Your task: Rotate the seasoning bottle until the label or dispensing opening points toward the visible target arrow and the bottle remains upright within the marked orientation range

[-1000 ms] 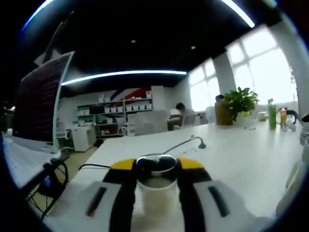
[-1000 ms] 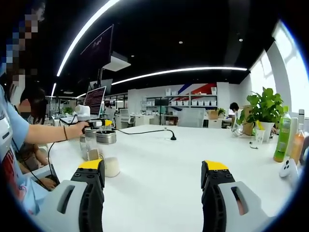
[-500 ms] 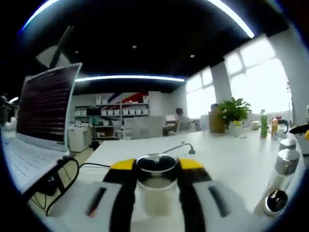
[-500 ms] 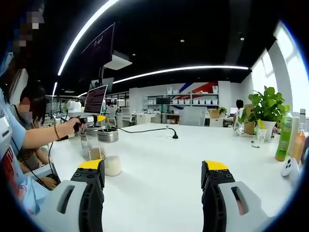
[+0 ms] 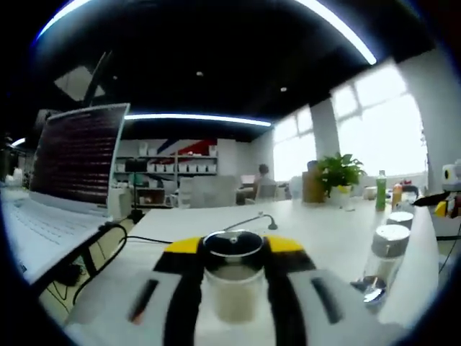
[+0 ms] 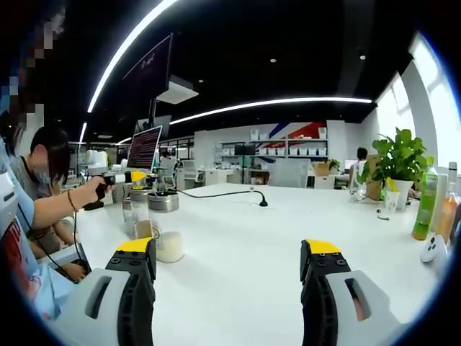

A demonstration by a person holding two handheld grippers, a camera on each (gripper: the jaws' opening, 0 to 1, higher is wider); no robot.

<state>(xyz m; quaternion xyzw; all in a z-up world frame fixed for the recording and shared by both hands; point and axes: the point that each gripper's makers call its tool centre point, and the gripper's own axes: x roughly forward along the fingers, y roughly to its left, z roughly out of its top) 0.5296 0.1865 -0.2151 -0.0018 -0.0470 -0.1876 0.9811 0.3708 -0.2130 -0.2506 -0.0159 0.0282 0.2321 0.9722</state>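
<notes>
The seasoning bottle (image 5: 232, 277), clear with pale contents and a shiny metal lid, stands upright between my left gripper's yellow-tipped jaws. My left gripper (image 5: 230, 249) is shut on it just below the lid. In the right gripper view the same bottle (image 6: 166, 216) stands on the white table (image 6: 245, 238) at the left. A hand brings the left gripper (image 6: 130, 177) in at the bottle's top. My right gripper (image 6: 229, 246) hangs open over the table with nothing between its jaws, to the right of the bottle.
Two more capped bottles (image 5: 382, 256) stand to the right of the held one. An open laptop (image 5: 75, 162) and black cables (image 5: 108, 245) lie to the left. A plant (image 6: 396, 162), a green bottle (image 6: 423, 202) and a seated person (image 6: 36, 194) edge the table.
The left gripper view has swung round with the bottle still held, and the capped bottles have come in at the right. In the right gripper view the hand and left gripper have shifted slightly left.
</notes>
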